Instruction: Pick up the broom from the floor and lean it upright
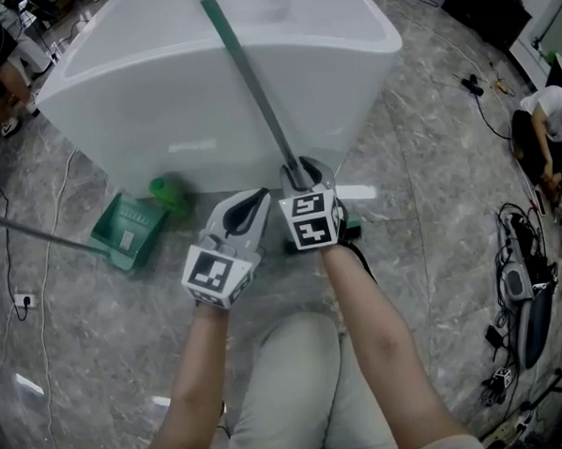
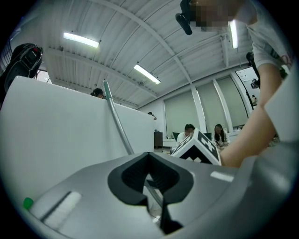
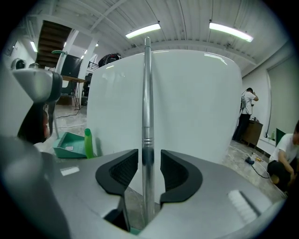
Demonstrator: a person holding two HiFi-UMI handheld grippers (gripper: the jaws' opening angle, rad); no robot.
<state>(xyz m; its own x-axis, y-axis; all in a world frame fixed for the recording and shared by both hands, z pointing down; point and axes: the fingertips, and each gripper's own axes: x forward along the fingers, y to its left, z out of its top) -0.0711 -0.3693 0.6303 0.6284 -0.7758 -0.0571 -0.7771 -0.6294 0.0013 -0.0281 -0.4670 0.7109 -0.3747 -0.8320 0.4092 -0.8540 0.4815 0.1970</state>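
The broom's silver handle [image 1: 245, 71] stands steeply and its top leans on the big white tub [image 1: 161, 94]. My right gripper [image 1: 302, 175] is low on the handle. In the right gripper view the handle [image 3: 147, 116] runs upright between the black pads [image 3: 122, 173], with a narrow gap on each side, so the gripper [image 3: 148, 170] is open around it. A bit of the green broom head [image 1: 352, 226] shows by the floor. My left gripper [image 1: 246, 211] hangs just left of the handle, shut and empty [image 2: 149, 161]; the handle [image 2: 117, 121] rises beyond it.
A green dustpan [image 1: 126, 232] with a long grey stick [image 1: 28, 232] lies on the marble floor left of me, a green bottle [image 1: 169, 190] beside it against the tub. Cables and gear [image 1: 524, 281] lie at the right, where a person [image 1: 543, 121] crouches.
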